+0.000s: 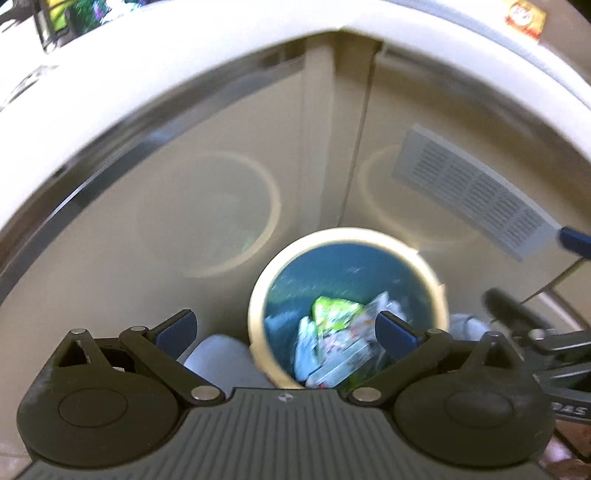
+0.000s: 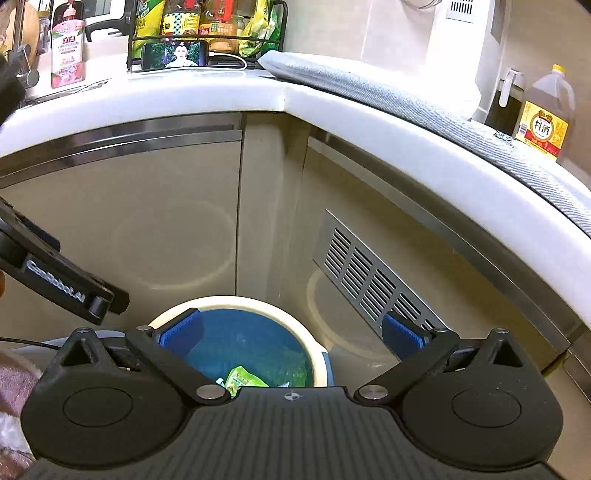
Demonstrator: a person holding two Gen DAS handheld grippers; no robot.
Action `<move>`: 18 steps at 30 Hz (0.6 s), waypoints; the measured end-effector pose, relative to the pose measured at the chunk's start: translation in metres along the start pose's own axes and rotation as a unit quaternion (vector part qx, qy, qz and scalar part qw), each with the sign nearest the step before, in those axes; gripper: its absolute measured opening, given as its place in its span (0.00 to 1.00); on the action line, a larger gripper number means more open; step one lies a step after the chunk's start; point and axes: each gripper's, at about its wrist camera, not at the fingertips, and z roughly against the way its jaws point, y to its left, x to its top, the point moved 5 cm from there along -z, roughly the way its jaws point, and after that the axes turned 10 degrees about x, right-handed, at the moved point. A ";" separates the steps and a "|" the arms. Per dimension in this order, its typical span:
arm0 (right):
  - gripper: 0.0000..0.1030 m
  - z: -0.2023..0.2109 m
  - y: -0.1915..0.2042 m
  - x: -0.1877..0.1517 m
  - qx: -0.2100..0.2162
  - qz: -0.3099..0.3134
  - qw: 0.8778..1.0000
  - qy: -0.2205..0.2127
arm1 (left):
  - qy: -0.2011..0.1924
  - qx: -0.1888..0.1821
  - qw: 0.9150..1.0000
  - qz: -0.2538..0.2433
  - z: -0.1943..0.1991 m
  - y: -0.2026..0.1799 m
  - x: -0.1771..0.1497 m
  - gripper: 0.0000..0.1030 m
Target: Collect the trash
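Note:
A round trash bin with a cream rim [image 1: 266, 280] and blue liner stands on the floor in the cabinet corner. Inside lie a green wrapper [image 1: 334, 312] and white and pale blue packets [image 1: 332, 354]. My left gripper [image 1: 286, 328] is open and empty, hovering above the bin. My right gripper [image 2: 291, 332] is open and empty, also above the bin, whose rim [image 2: 236, 301] and green wrapper [image 2: 242, 378] show below it. The left gripper's body [image 2: 59, 284] enters the right wrist view at the left.
Beige cabinet doors [image 2: 147, 221] with a metal vent grille [image 2: 369, 280] stand behind the bin. The white countertop [image 2: 184, 96] above carries a rack of bottles [image 2: 207, 29], a phone [image 2: 173, 53], a grey cloth [image 2: 369, 88] and an oil bottle [image 2: 546, 114].

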 end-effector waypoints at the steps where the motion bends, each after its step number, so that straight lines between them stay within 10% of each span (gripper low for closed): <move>1: 1.00 0.001 0.000 0.000 -0.001 -0.001 1.000 0.000 | -0.009 -0.009 1.000 0.000 0.004 0.000 0.002 1.00; 18: 1.00 0.002 -0.001 -0.002 -0.005 0.002 1.000 0.006 | -0.084 0.022 0.996 0.004 0.027 0.002 0.011 1.00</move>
